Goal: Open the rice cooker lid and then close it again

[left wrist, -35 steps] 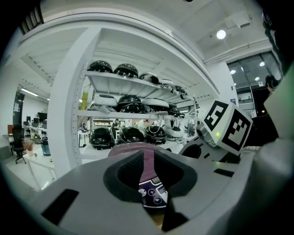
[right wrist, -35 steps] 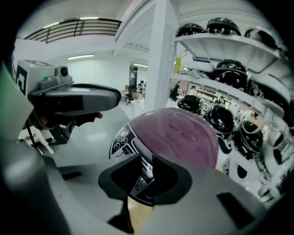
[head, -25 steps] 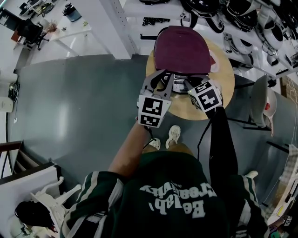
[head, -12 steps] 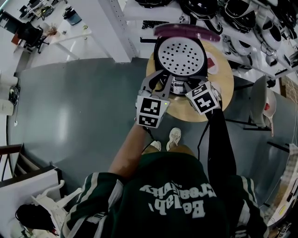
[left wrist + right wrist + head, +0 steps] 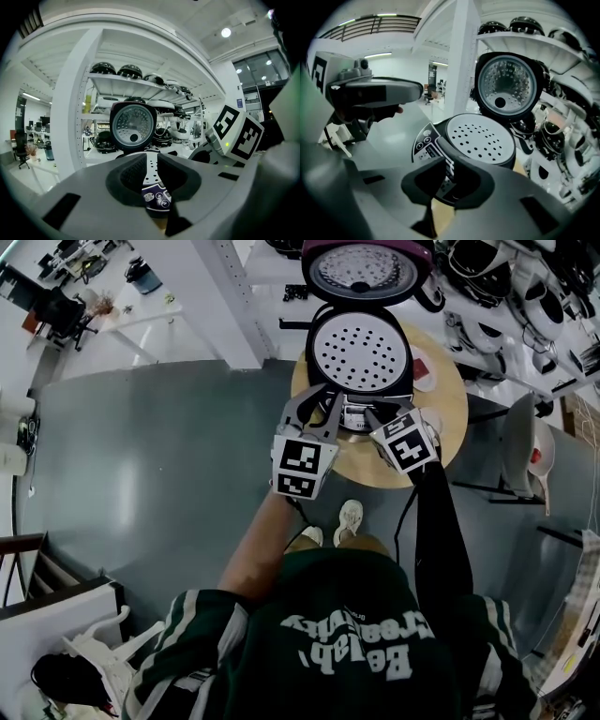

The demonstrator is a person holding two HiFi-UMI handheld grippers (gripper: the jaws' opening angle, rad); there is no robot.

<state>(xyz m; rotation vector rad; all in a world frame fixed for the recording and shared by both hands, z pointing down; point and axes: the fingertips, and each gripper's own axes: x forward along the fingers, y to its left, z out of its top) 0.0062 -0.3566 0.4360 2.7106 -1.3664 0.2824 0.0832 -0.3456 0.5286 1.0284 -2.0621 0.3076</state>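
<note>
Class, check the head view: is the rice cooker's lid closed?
No, the lid stands raised at the back, leaving the perforated inner plate exposed.

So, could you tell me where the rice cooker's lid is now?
In the head view the lid stands raised at top centre, just behind the cooker's perforated inner plate on the round table.

Maroon-rimmed lid (image 5: 367,273) — white plate (image 5: 361,351), black-dotted — tan table (image 5: 452,404).
</note>
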